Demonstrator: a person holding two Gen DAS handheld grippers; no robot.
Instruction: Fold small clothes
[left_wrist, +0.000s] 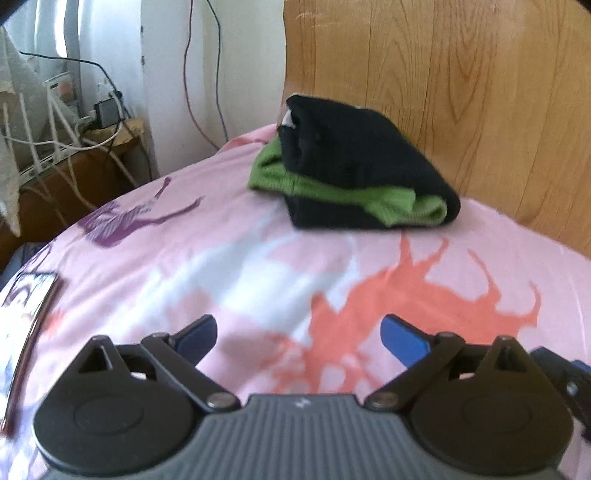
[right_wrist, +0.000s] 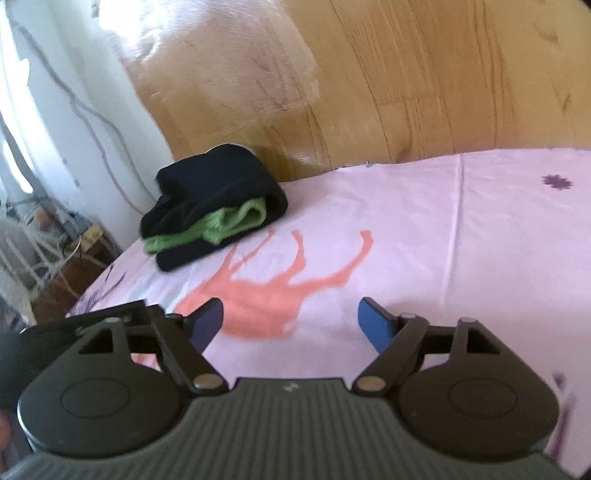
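Clothes sit folded in a small stack (left_wrist: 354, 166) at the far end of a pink bedsheet (left_wrist: 229, 236) in the left wrist view: a black piece wrapped over a green one, just in front of a wooden headboard (left_wrist: 461, 92). The sheet carries printed animal shapes in orange, purple and pale grey. The left gripper (left_wrist: 299, 332) hovers over the sheet well short of the stack, its blue-padded fingers (left_wrist: 402, 338) spread wide with nothing between them. Cables and white racks clutter the far left corner by the wall. No writing can be read; a small pale mark on the gripper's grey body is too blurred to make out.

From the right wrist view, the same stack (right_wrist: 210, 206) lies to the upper left, near the sheet's corner and close against the headboard (right_wrist: 424, 74). The right gripper (right_wrist: 291, 321) stands spread apart and empty above the orange print (right_wrist: 266, 299). Nothing legible shows here either.
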